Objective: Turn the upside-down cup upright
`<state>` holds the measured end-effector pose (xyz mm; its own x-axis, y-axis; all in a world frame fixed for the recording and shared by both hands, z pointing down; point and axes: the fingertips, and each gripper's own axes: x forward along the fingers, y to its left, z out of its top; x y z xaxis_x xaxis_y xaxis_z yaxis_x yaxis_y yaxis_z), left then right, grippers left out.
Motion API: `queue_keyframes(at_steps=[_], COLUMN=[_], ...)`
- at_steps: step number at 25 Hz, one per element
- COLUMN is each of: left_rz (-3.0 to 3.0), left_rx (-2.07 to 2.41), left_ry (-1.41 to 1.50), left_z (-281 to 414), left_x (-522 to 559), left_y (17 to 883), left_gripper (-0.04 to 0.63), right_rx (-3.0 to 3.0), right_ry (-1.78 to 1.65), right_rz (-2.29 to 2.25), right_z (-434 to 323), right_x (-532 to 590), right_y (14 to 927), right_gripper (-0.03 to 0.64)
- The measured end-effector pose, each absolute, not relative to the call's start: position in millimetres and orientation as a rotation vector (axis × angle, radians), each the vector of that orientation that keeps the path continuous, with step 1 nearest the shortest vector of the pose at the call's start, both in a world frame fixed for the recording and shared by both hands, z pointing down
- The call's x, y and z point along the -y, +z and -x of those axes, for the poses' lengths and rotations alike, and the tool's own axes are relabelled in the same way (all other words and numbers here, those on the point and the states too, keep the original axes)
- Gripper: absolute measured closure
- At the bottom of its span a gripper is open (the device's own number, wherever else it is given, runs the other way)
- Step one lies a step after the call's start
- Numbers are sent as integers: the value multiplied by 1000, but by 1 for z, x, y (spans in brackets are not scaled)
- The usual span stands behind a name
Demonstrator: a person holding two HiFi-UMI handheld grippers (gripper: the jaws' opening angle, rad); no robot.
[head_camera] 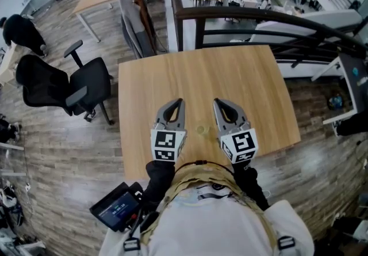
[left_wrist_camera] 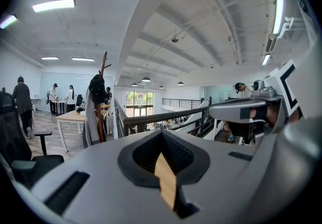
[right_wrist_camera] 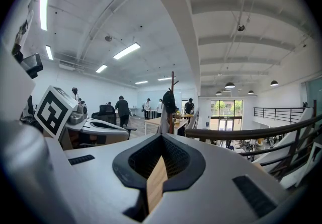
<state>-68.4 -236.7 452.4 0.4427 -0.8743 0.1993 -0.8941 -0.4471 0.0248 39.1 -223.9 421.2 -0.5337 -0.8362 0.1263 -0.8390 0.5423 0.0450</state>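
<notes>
Starting at the left, a black office chair [head_camera: 63,85] stands on the floor beside the desk [head_camera: 230,71]; over the desk's near edge the left gripper [head_camera: 177,105] has its fingers pressed tip to tip with nothing between them, only a sliver of wood showing through the gap behind the tips; just to its right, between the two grippers, a faint round shape on the wood looks like a clear cup [head_camera: 201,129], though I cannot tell whether it is mouth-down; the right gripper [head_camera: 219,105] is likewise closed and empty; a dark railing [head_camera: 259,19] runs behind the desk. As I judge it, the task is not yet under way: the cup is ungripped, and reaching, grasping, turning and setting down are all left to do.
</notes>
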Motion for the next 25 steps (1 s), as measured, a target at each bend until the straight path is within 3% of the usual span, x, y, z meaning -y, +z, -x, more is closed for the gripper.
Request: queue_keyframes(at_steps=[25], left_rz=[-2591], left_rx=[1509], left_ry=[276], left_z=[60], left_x=[236], left_y=[459], left_gripper=[594], right_rx=[2632], right_ry=[32], right_rz=[-1474], right_z=[-41], right_x=[221], right_y=[423], right_gripper=[597])
